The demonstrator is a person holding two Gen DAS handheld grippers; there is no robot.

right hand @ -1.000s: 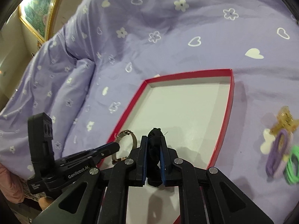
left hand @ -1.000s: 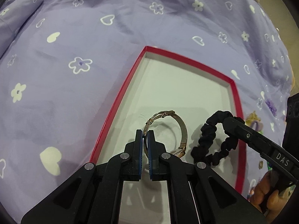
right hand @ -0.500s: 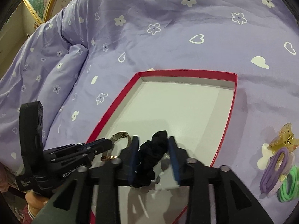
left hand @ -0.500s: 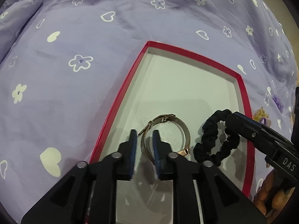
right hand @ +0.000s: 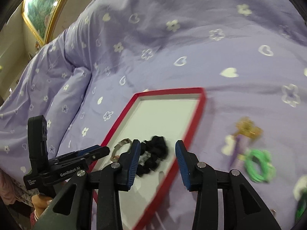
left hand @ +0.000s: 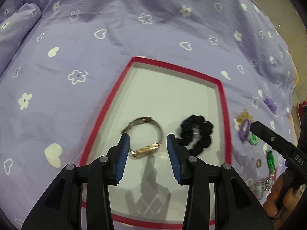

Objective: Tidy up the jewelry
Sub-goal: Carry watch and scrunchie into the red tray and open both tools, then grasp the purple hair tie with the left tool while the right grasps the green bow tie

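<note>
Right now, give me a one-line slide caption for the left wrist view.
Left claw opening above a bracelet lying beside a black scrunchie in the red tray.

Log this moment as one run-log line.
left gripper: opening, empty | right gripper: open, empty | watch, scrunchie: in red tray

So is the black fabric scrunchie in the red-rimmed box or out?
In. The black fabric scrunchie lies on the red-rimmed box's white floor, beside the metal watch.

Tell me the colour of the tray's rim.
Red, around a white floor: the tray shows best in the left wrist view.
</note>
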